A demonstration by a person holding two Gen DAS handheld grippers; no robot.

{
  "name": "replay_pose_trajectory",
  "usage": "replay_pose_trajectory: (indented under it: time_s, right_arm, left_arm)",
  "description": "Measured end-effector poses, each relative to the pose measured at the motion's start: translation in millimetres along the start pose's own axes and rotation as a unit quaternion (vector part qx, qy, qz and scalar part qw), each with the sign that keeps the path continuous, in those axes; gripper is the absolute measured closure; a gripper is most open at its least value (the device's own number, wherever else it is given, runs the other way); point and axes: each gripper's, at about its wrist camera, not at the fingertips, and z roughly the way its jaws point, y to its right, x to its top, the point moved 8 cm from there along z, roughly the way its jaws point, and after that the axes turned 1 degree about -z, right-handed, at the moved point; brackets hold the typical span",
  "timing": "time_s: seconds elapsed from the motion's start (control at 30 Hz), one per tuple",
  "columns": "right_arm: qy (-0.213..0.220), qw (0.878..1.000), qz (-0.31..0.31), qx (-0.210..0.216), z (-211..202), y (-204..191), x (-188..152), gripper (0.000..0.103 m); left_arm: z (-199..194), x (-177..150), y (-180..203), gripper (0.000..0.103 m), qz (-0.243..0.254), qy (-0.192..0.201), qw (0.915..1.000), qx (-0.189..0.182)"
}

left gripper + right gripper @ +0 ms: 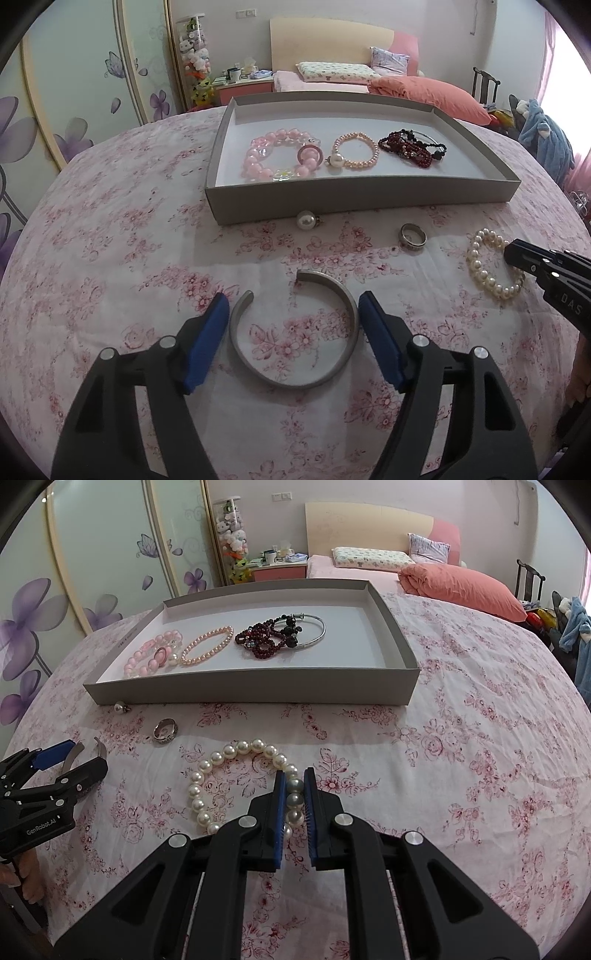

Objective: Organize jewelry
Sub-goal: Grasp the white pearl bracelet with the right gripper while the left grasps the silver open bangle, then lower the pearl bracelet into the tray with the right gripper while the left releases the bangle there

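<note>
A silver open cuff bangle [295, 332] lies on the floral cloth between the pads of my left gripper [293, 306], which is open around it. My right gripper [294, 775] is shut on the white pearl bracelet [221, 771], which rests on the cloth; the bracelet also shows in the left wrist view [487, 262]. A grey tray [354, 197] holds a pink bead bracelet [273, 155], a peach pearl bracelet [356, 151] and dark red and black bead strands [412, 147]. A loose pearl [306, 220] and a silver ring [413, 238] lie before the tray.
The tray [258, 692] also holds a thin silver bangle [314, 631]. The floral-covered table drops off at the sides. Behind are a bed with an orange duvet [461, 583], a wardrobe with flower doors [74, 92] and a chair with clothes [569, 627].
</note>
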Motion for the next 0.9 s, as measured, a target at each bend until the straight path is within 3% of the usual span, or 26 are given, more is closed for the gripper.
replay_pose_trajectory:
  time_s: [0.33, 0.53, 0.9]
  right_arm:
    - [0.002, 1.0, 0.004, 0.0, -1.0, 1.2, -0.6, 0.093]
    - [0.038, 0.999, 0.016, 0.019, -20.3, -0.6, 5.6, 0.093]
    - [0.13, 0.988, 0.013, 0.077, -69.9, -33.9, 33.8, 0.093]
  left_arm:
    - [-0.3, 1.0, 3.5, 0.038, -0.002, 0.003, 1.0, -0.002]
    - [-6.2, 3.8, -3.2, 0.038, -0.018, 0.011, 0.9998, -0.003]
    - [-58.0, 20.5, 0.7, 0.038, -0.002, 0.114, 0.9932, 0.022]
